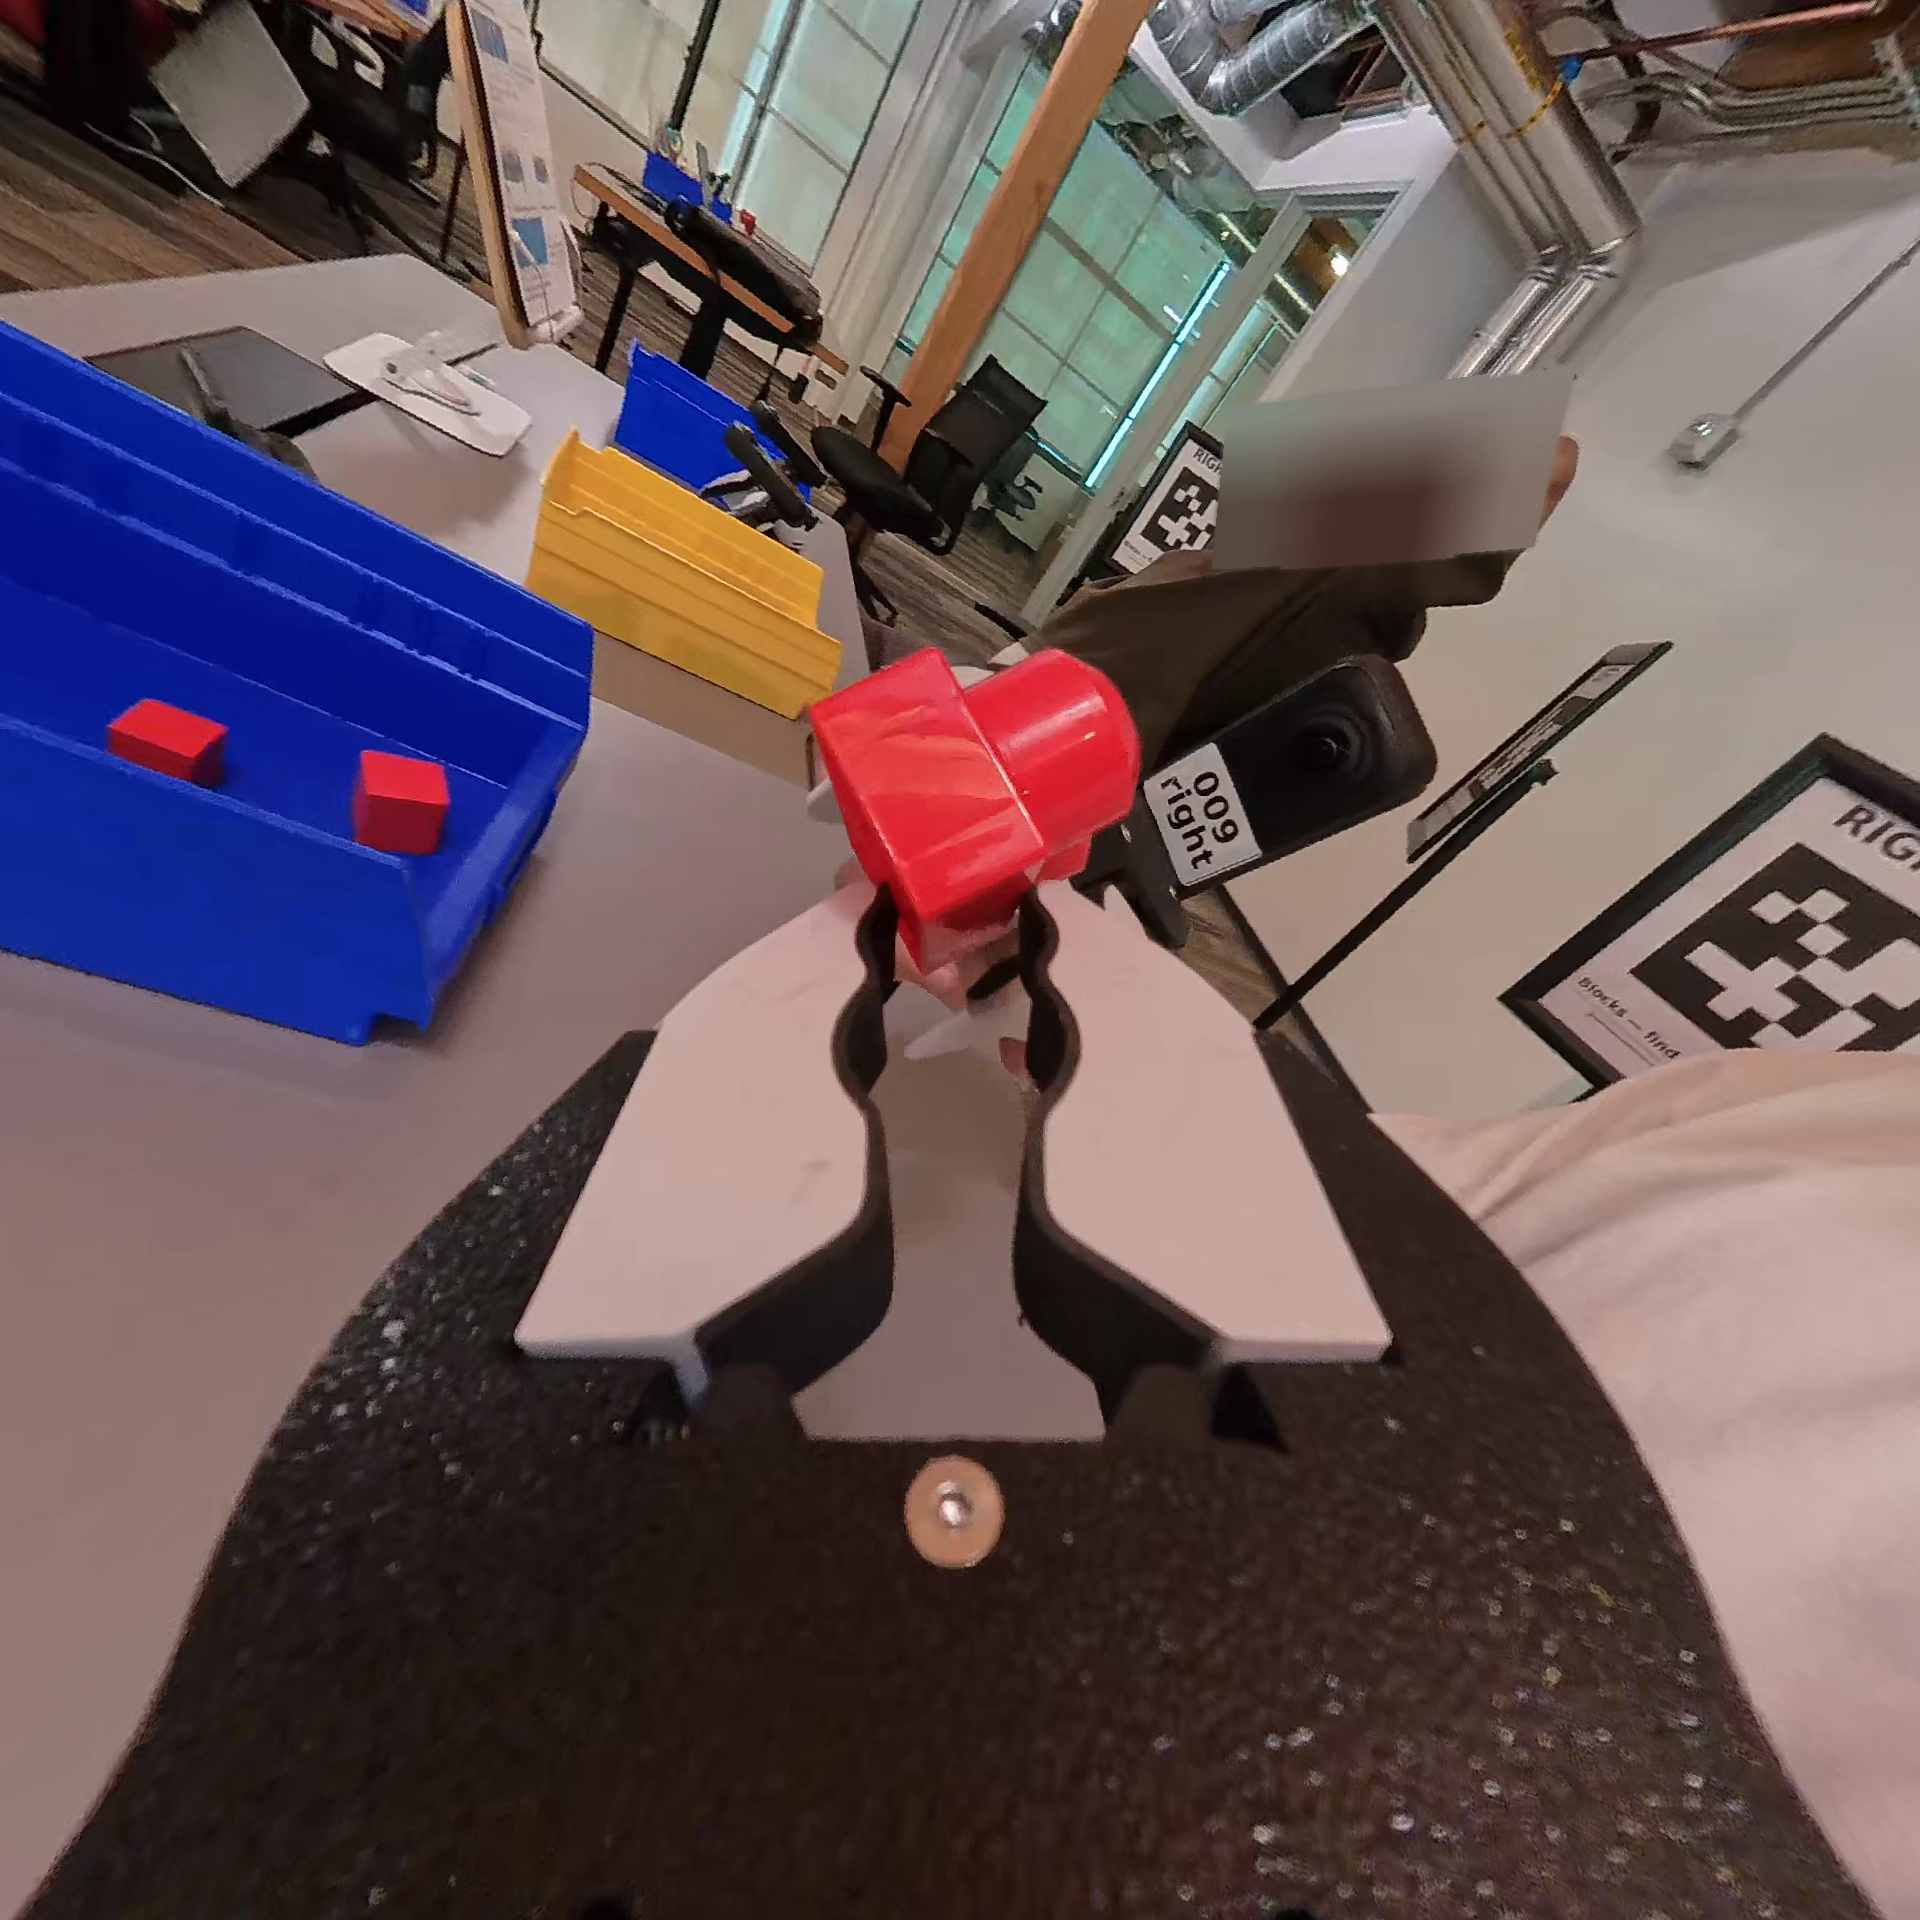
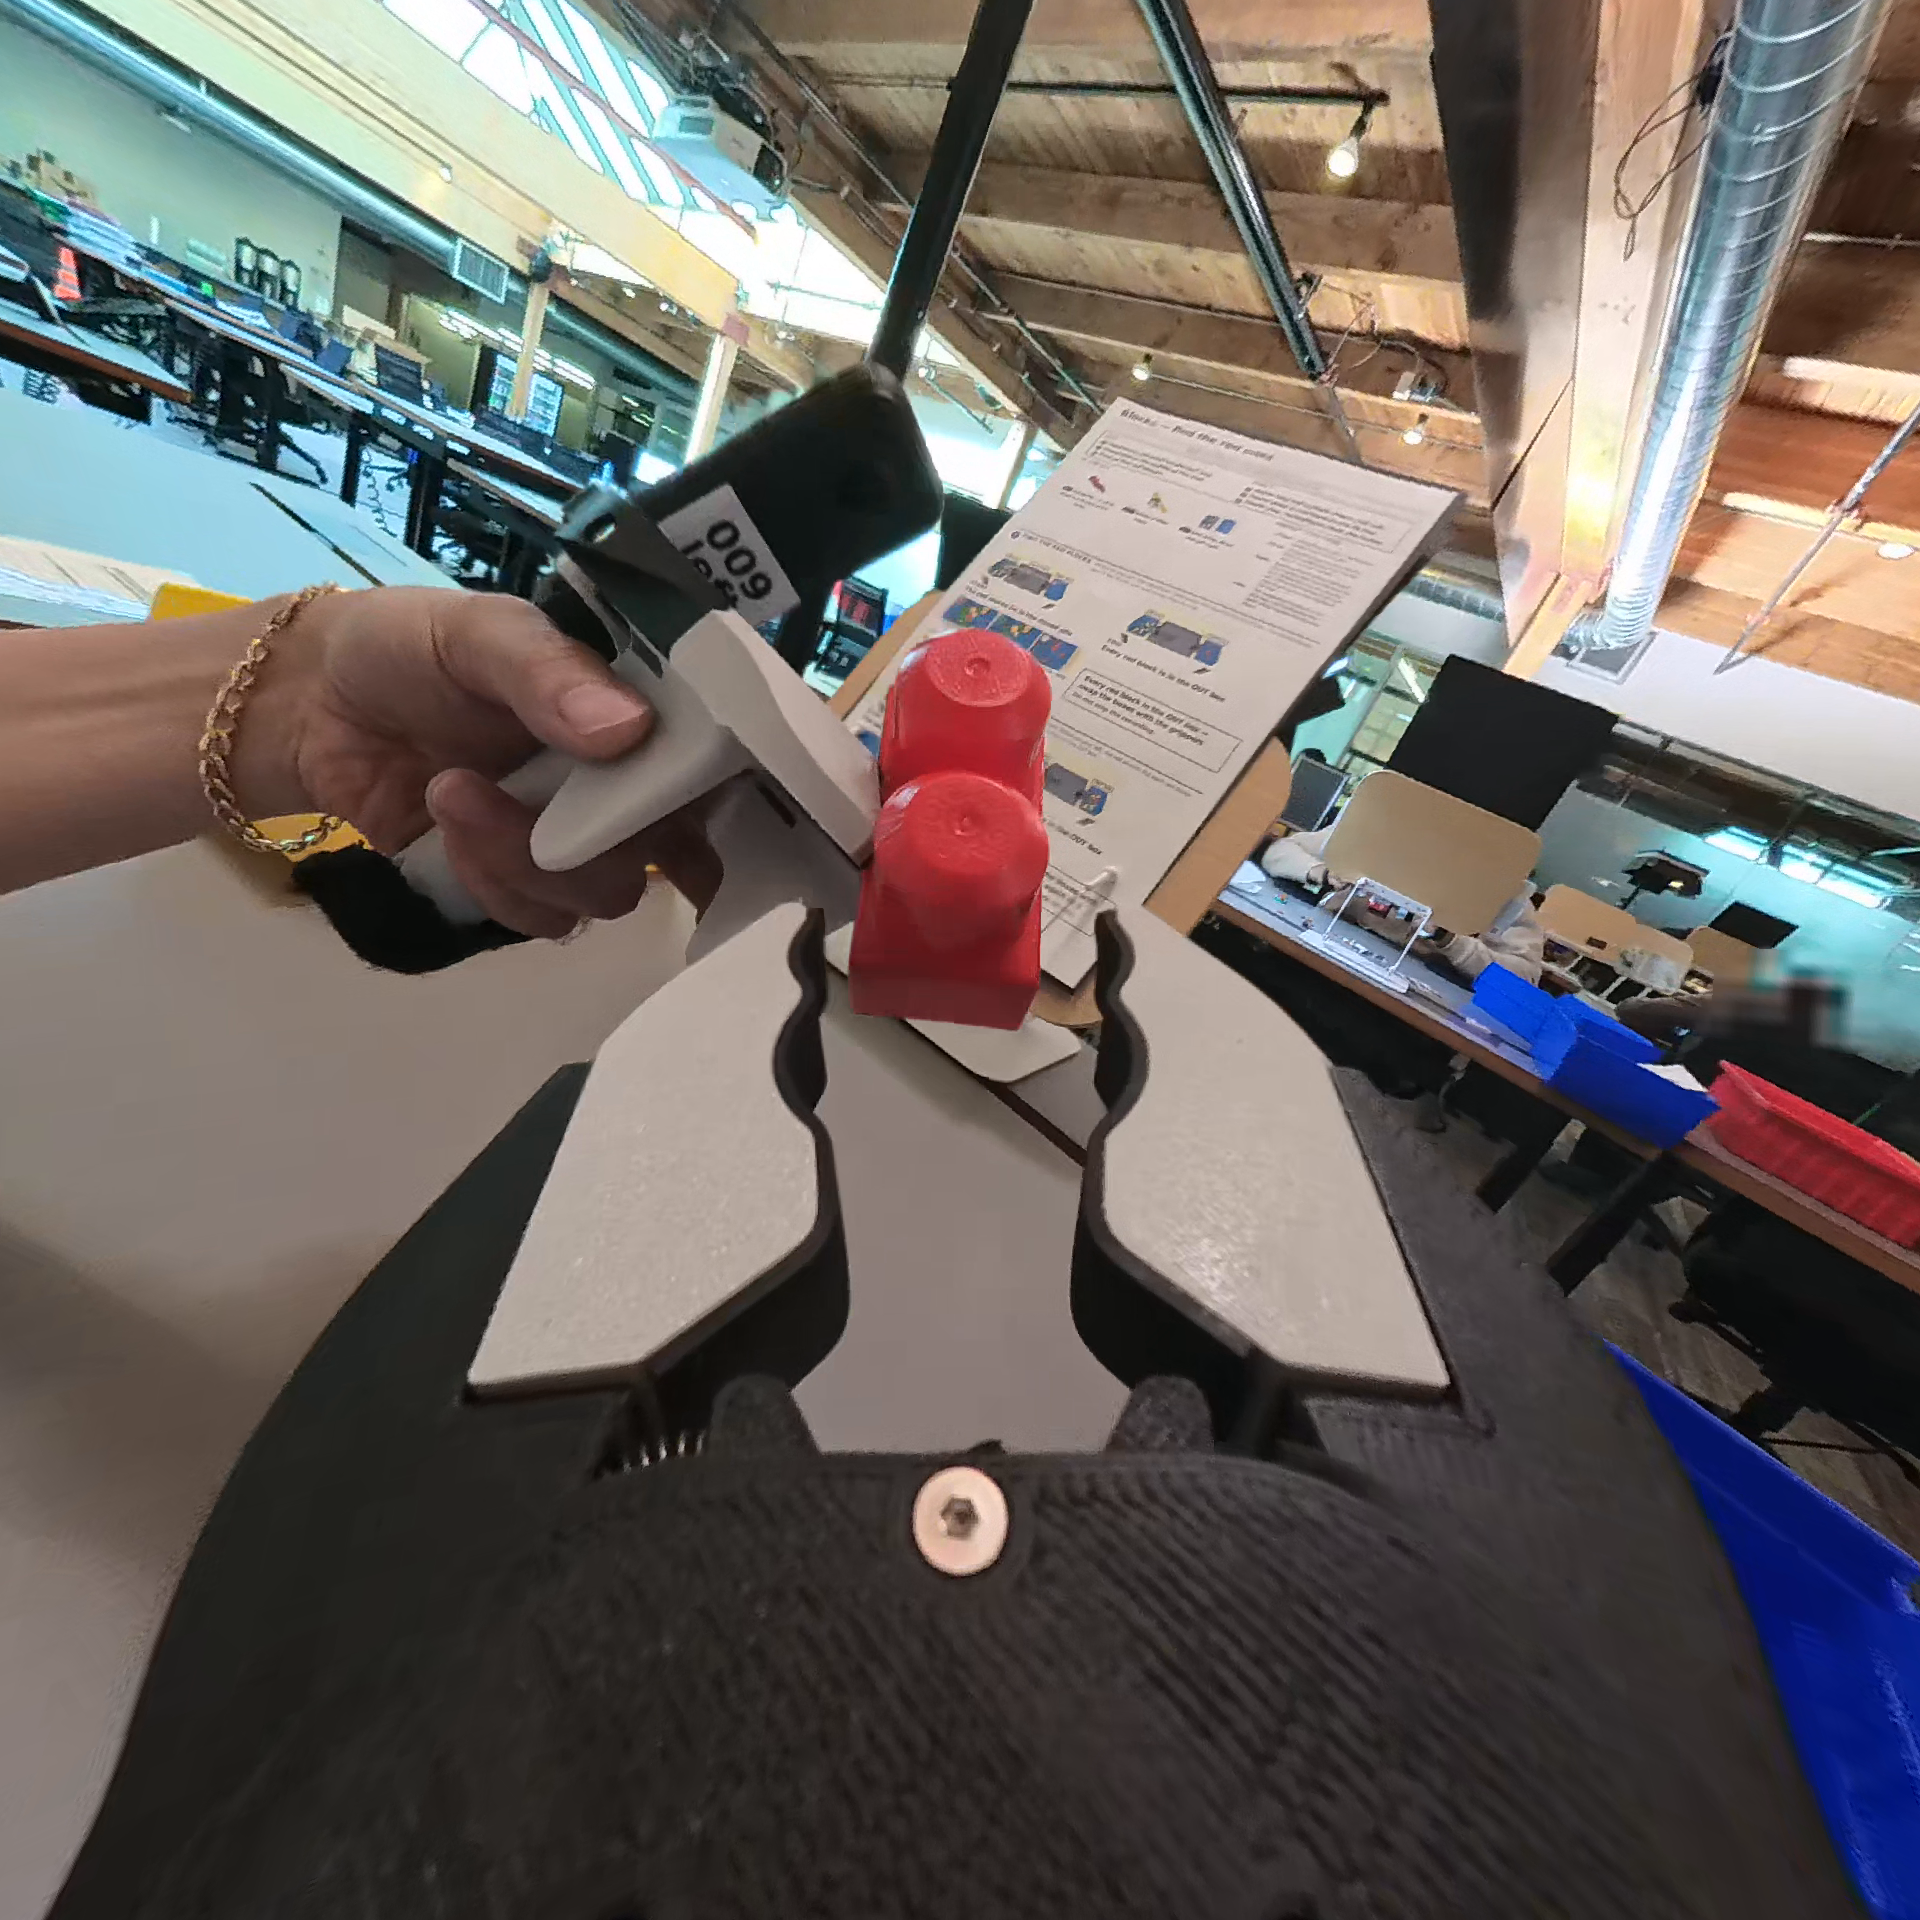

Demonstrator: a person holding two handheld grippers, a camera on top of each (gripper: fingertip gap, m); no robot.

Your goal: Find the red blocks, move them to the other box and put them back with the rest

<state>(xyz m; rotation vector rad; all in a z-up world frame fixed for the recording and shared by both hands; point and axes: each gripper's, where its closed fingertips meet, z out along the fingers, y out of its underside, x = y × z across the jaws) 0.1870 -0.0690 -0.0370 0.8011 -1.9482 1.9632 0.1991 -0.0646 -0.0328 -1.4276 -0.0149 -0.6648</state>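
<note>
Hand-over step, I think. Left tongs (image 1: 961,935) squeeze red block (image 1: 956,790), up in air above surface edge. Right tongs (image 2: 961,977) wide, pads not touching block. Next: right must close first.

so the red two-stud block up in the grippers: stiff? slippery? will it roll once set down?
The red two-stud block looks like rigid, glossy plastic, so probably stiff and a bit slippery. Its base is flat, so it should sit without rolling. The left gripper pinches only an edge; it could pivot.

The red block (image 1: 966,790) is glossy smooth plastic, the blue bin (image 1: 312,831) ribbed plastic, the worktop (image 1: 208,1143) matt grey, and the ceiling beams (image 2: 1143,260) bare wood.
</note>
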